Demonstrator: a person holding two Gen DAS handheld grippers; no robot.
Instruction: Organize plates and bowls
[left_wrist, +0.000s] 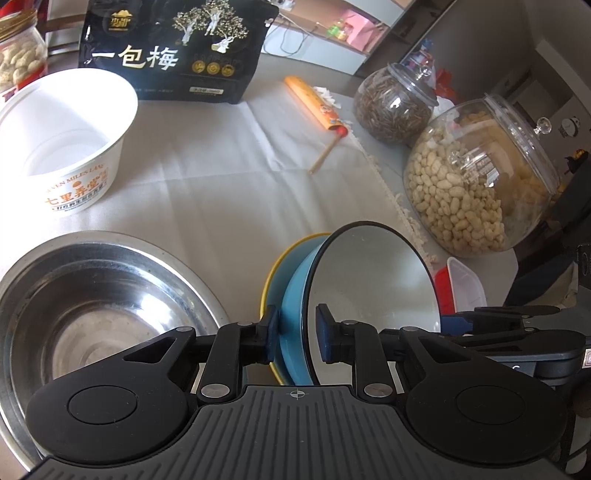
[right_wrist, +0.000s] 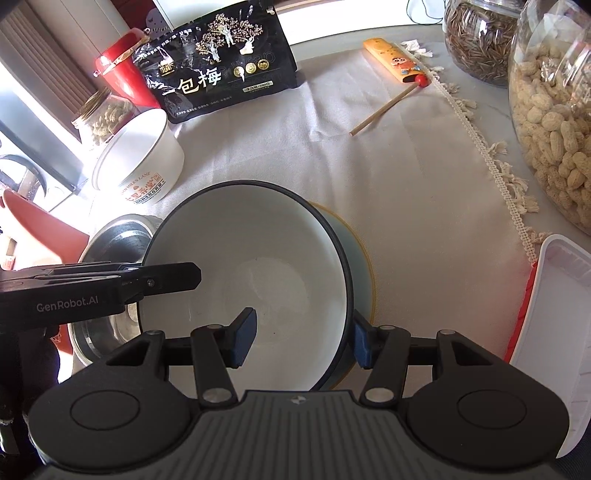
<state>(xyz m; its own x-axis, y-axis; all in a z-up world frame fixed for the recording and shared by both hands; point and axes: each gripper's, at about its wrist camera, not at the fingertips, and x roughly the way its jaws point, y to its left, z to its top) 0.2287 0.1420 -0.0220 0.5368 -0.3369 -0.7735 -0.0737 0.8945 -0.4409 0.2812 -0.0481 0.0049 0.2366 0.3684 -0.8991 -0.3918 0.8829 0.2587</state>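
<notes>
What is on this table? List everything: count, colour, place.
bowl: one, blue outside, white inside, tilted in the yellow-rimmed dish
yellow-rimmed dish: one, under the bowl
steel bowl: one, silver, left of it
paper tub: one, white, far left
snack bag: one, black, at the back
glass jars: two, peanuts and dark seeds, on the right
chopstick sleeve: one, orange, centre back
cloth: one, white, under everything
left gripper: straddles the bowl's wall
right gripper: open, straddles the bowl's rim
</notes>
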